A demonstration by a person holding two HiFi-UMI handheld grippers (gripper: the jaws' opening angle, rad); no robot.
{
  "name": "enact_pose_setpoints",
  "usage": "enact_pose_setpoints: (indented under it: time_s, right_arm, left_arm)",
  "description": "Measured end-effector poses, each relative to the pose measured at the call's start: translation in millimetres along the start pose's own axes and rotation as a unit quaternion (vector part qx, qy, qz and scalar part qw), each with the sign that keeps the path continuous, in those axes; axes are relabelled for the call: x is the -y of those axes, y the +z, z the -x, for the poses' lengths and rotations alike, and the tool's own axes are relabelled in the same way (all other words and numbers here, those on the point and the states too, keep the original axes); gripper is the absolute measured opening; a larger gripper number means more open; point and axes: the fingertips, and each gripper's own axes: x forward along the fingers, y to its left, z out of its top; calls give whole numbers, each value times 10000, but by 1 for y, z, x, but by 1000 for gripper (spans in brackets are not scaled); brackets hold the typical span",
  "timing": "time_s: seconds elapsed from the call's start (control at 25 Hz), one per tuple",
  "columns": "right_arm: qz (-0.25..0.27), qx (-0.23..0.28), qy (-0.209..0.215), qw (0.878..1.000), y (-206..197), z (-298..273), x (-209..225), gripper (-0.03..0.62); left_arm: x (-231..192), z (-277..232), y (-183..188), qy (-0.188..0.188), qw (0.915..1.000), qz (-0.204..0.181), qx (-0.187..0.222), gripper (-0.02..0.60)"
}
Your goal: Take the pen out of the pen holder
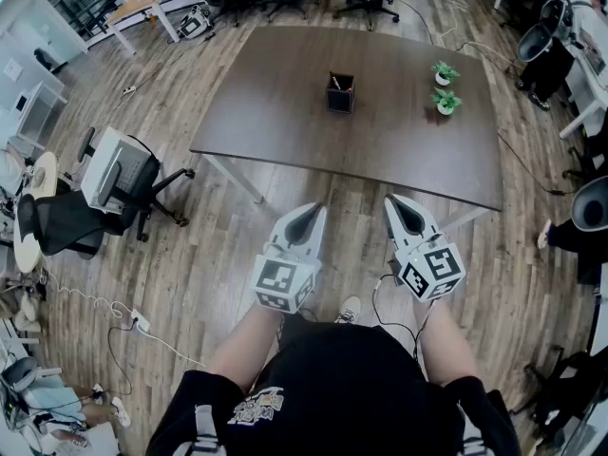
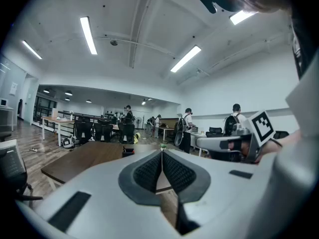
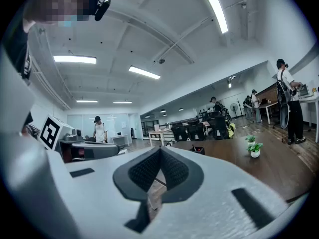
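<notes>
Both grippers, left gripper [image 1: 306,218] and right gripper [image 1: 403,211], have their jaws closed on nothing, short of the desk [image 1: 285,112] edge. The pen holder [image 1: 340,93] stands mid-desk, well apart.

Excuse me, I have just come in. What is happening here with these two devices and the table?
A person stands on the wooden floor, some way back from a dark table, with a tool in each hand. The left tongs and the right tongs are both shut and empty, and point toward the table. The black pen holder stands untouched near the table's middle, with two small potted plants to its right.
</notes>
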Motion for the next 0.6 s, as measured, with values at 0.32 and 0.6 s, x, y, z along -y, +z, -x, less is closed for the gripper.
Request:
enact_pose_setpoints:
  time_s: [0.32,0.6]
  right_arm:
    - [-111,90,93,9999,7,2,3,6]
    - [-119,180,165,9996,13,9,10,28]
  left_arm:
    - [4,-3,8,-32,9999,114,100,11]
    - [14,-7,15,-16,9999,55,142,12]
